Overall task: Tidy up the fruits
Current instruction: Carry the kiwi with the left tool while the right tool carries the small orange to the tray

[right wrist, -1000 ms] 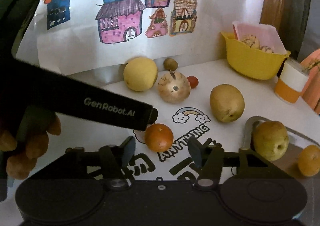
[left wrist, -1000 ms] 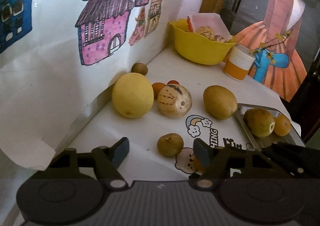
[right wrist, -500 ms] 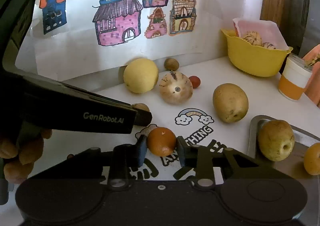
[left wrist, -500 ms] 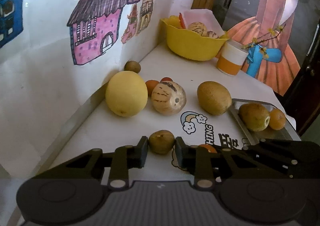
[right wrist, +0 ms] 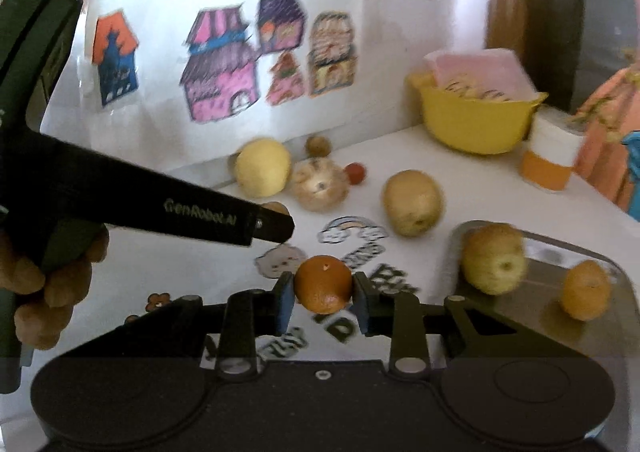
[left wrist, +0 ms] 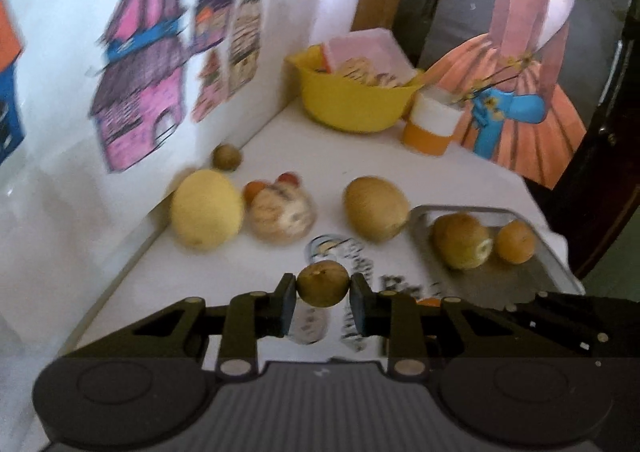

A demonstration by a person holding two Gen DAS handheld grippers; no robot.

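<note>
My left gripper (left wrist: 323, 294): clamped on a small brown fruit (left wrist: 322, 283), one pad pressed to each side of it; the fruit looks lifted above the table, though the blur makes that hard to judge.
My right gripper (right wrist: 323, 298): clamped on a small orange (right wrist: 323, 284), held between both pads over the printed letters on the table.
My left hand (right wrist: 44, 292): seen from the right camera, wrapped around the left gripper's handle at the left edge, with the black finger reaching in towards the middle.
Table (left wrist: 312, 155): white, with a rainbow sticker (right wrist: 352, 230) and dark lettering near its front.
Tray (right wrist: 616, 284): grey metal, at the right side of the table; a yellow-green pear (right wrist: 494, 264) and a second orange (right wrist: 586, 290) lie in it, near each other but apart.
Loose fruit on the table: a large yellow round fruit (left wrist: 206, 209) by the wall, a striped pale fruit (left wrist: 282, 213) just beside it, a brown oval pear (left wrist: 376, 209) near the tray's left corner, a small brown fruit by the wall (left wrist: 227, 157), and a small red fruit (right wrist: 355, 173) behind the striped one.
Yellow bowl (left wrist: 352, 107): at the back of the table, holding striped fruit and a pink sheet.
Cup (left wrist: 430, 125): white over orange, just right of the bowl.
Wall (left wrist: 60, 179): white, with coloured drawings of houses.
Sharpness: both views are blurred.
</note>
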